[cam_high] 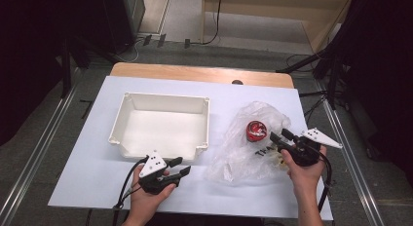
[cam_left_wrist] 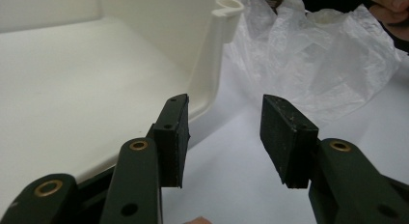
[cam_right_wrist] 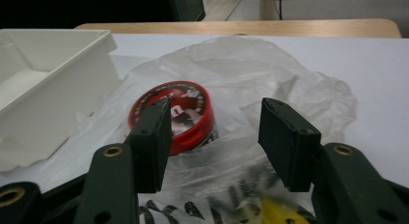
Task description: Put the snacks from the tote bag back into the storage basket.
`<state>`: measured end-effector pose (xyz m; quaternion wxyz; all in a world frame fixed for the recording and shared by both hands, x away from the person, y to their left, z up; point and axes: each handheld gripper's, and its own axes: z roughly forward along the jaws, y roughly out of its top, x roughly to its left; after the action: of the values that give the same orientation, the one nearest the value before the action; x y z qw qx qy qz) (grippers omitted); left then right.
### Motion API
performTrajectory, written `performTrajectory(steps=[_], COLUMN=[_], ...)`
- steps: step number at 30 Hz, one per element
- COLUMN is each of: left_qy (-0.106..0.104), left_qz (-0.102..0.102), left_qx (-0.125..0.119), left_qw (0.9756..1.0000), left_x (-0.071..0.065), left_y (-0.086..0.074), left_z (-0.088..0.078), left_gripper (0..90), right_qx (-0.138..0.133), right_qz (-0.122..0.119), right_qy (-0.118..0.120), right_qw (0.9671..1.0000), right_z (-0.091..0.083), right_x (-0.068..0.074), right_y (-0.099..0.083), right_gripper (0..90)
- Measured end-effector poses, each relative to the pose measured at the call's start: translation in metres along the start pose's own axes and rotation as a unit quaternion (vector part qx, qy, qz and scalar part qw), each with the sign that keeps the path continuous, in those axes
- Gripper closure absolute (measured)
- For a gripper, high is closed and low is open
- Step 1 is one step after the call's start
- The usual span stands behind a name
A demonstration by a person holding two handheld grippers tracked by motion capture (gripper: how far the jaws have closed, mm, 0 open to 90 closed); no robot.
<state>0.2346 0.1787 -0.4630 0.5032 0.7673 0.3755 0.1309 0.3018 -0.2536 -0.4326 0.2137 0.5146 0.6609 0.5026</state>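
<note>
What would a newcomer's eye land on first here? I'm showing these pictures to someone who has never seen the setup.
Probably the red round container, the one bright colour, sitting on a crumpled clear plastic bag at the table's right side. The right gripper points at it with its jaws apart, nothing between them. Next comes the big empty white tray at centre-left, with the left gripper open just off its near right corner.

A white tray [cam_high: 127, 100] blocks the table's left-centre; a crumpled plastic bag [cam_high: 253, 138] blocks the right; bare tabletop [cam_high: 219, 106] runs between them.
</note>
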Motion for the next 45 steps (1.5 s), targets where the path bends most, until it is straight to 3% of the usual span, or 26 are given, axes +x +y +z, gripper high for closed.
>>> performTrajectory(steps=[4,7,12,17,25,28,34,36,43,45], left_qy=[0.011,0.014,0.023,0.033,0.037,0.040,0.043,0.044,0.051,0.053], left_qz=[0.000,-0.002,0.002,-0.008,-0.017,-0.017,-0.019,-0.020,-0.025,-0.024], left_qx=[-0.004,-0.006,-0.007,-0.011,-0.013,-0.010,-0.008,-0.010,-0.013,-0.013], left_qw=[0.9999,0.9999,0.9997,0.9994,0.9991,0.9990,0.9989,0.9988,0.9983,0.9982], left_x=[0.009,0.016,0.027,0.040,0.048,0.050,0.053,0.054,0.057,0.058], left_y=[0.000,-0.001,0.000,0.000,-0.001,-0.001,-0.002,-0.002,-0.002,-0.001], left_z=[-0.006,-0.011,-0.021,-0.032,-0.037,-0.038,-0.038,-0.039,-0.041,-0.043], left_gripper=[54.0,53.6,52.0,50.6,50.7,50.8,50.8,50.8,50.8,50.9], right_qx=[0.004,0.014,0.031,0.050,0.080,0.091,0.139,0.161,0.179,0.181], right_qz=[-0.009,-0.014,-0.013,-0.017,-0.032,-0.025,-0.033,-0.039,-0.039,-0.040], right_qy=[0.010,0.009,0.009,0.008,-0.007,-0.003,-0.033,-0.046,-0.075,-0.072], right_qw=[0.9999,0.9998,0.9994,0.9986,0.9963,0.9956,0.9891,0.9851,0.9803,0.9800], right_z=[0.007,0.013,0.022,0.029,0.042,0.046,0.055,0.057,0.048,0.044], right_x=[0.010,0.014,0.018,0.019,0.022,0.022,0.017,0.016,0.012,0.010], right_y=[0.001,0.000,-0.001,-0.005,-0.015,-0.018,-0.032,-0.035,-0.036,-0.036], right_gripper=[45.0,38.6,28.2,21.7,19.8,20.1,22.2,23.5,28.7,27.0])
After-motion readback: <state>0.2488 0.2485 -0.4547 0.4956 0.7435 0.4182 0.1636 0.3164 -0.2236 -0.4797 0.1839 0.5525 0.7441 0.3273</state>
